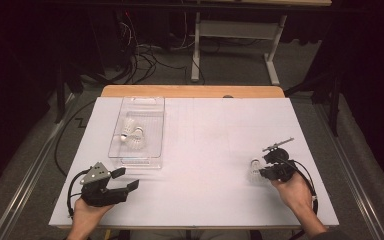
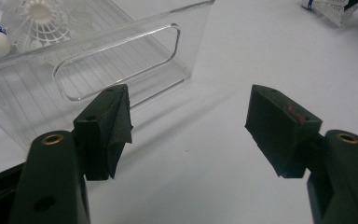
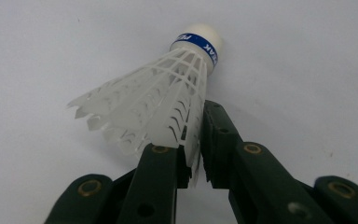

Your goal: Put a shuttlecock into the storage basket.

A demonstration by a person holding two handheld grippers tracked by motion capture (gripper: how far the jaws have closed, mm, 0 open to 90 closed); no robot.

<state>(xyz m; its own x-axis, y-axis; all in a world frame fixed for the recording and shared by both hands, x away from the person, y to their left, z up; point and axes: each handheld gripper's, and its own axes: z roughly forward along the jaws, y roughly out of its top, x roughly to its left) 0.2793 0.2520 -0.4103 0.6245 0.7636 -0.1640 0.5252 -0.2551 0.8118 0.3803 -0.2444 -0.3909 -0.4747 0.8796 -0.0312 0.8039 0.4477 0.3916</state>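
On the white bench (image 1: 205,165), right gripper (image 3: 193,161) fingers pinch a white shuttlecock's (image 3: 158,105) skirt edge; left gripper (image 2: 189,130) fingers are spread beside a clear tray (image 2: 135,60) holding shuttlecocks.

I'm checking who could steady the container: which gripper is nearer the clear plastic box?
Left. The left gripper sits open just in front of the clear plastic box, while the right gripper is across the table, shut on a shuttlecock.
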